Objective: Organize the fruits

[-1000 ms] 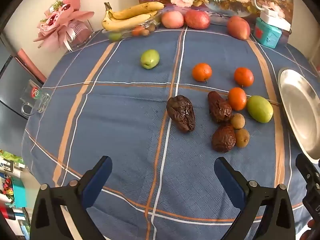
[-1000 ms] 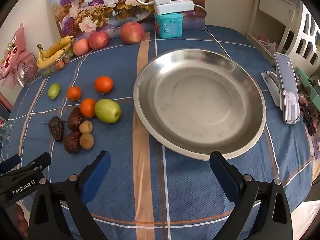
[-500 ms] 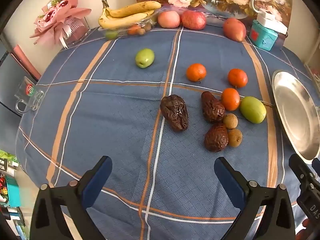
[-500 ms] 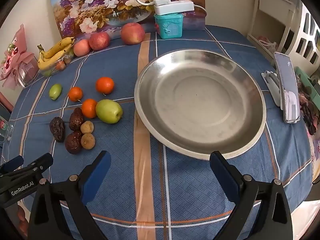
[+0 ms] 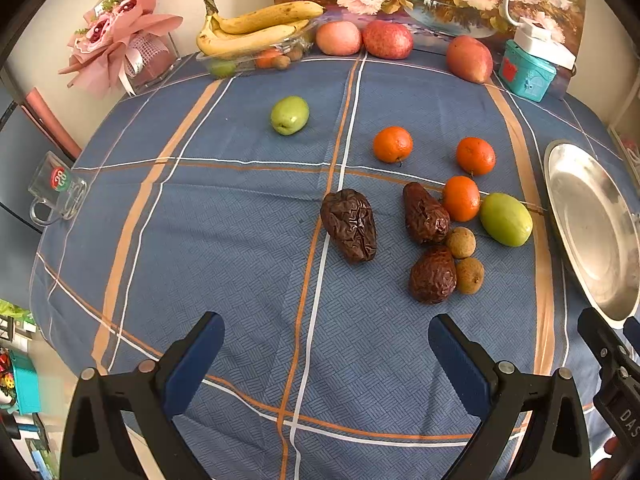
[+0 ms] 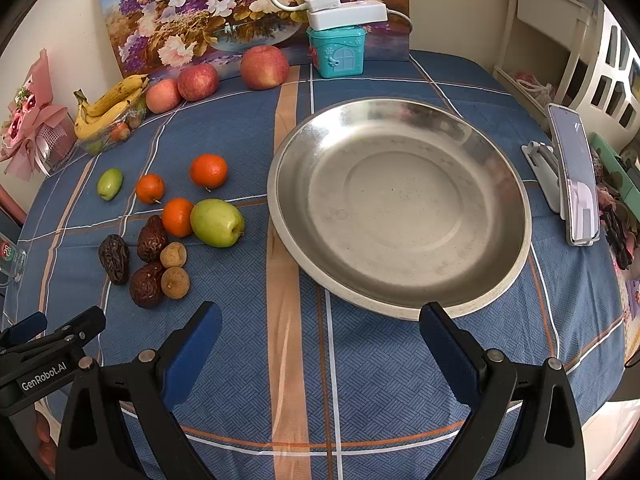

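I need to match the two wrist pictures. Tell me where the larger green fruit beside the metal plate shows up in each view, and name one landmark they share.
Left wrist: the larger green fruit lies right of centre, just left of the metal plate at the right edge.
Right wrist: it lies left of centre, just left of the plate.
Shared landmark: the orange touching its left side.
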`<control>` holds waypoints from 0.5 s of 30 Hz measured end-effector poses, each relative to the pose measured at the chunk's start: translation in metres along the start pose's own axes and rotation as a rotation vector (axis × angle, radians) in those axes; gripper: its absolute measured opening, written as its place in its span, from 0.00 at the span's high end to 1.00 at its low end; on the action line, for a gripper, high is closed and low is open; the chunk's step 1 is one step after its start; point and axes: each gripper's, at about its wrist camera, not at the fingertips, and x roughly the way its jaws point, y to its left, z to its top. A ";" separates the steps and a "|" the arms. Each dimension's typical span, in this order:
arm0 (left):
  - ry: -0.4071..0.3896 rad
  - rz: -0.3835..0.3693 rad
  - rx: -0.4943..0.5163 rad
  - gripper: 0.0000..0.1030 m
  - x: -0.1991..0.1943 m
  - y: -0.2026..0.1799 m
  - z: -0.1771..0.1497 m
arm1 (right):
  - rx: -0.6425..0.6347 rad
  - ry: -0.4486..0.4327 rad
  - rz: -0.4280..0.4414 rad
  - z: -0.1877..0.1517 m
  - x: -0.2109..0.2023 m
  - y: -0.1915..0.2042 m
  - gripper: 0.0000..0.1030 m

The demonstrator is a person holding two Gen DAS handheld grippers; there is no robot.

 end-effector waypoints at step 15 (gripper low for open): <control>0.008 -0.011 -0.006 0.00 0.001 0.000 -0.002 | 0.002 -0.001 0.000 -0.001 0.000 0.001 0.04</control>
